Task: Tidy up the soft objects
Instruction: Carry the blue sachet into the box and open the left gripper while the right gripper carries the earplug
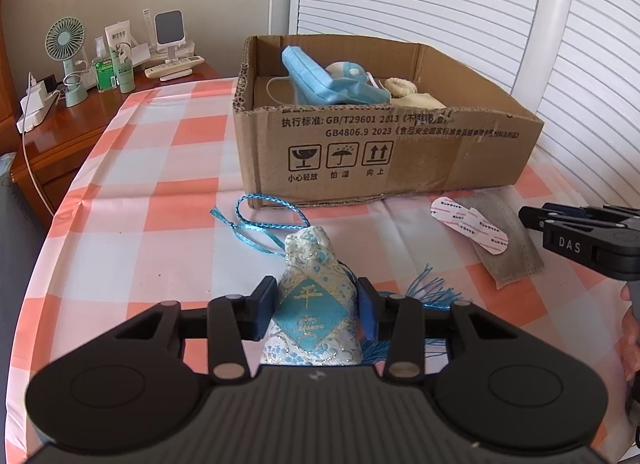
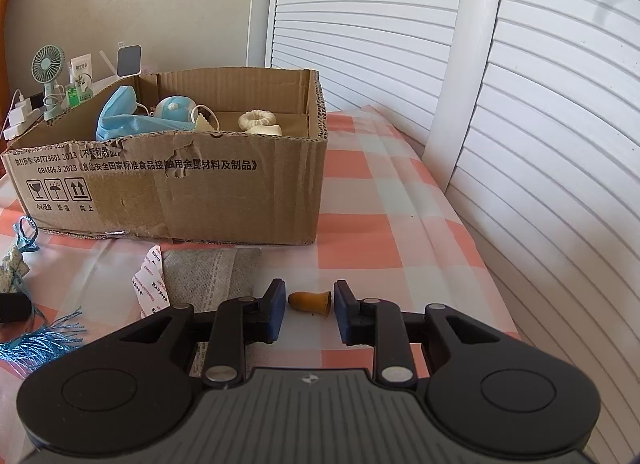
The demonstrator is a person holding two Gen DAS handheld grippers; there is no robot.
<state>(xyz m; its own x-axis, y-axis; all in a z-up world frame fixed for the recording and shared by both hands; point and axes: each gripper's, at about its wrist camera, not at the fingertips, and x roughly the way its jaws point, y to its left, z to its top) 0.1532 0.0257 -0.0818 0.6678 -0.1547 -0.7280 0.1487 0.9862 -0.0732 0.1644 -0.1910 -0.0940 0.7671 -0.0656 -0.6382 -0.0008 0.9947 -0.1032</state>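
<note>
My left gripper (image 1: 318, 306) is shut on a blue-and-white embroidered sachet (image 1: 314, 304) with a blue cord (image 1: 260, 220) and tassel (image 1: 432, 290), low over the checked tablecloth. My right gripper (image 2: 308, 310) is open, its pads on either side of a small orange finger cot (image 2: 310, 301) lying on the cloth; it also shows at the right edge of the left wrist view (image 1: 532, 218). An open cardboard box (image 1: 380, 152) holds blue face masks (image 1: 316, 78) and cream soft items (image 1: 404, 90).
A grey pouch (image 1: 504, 240) and white plasters (image 1: 468, 230) lie in front of the box. A wooden nightstand (image 1: 68, 132) at the left carries a small fan, bottles, a remote and chargers. White louvred doors (image 2: 520, 104) stand behind and to the right.
</note>
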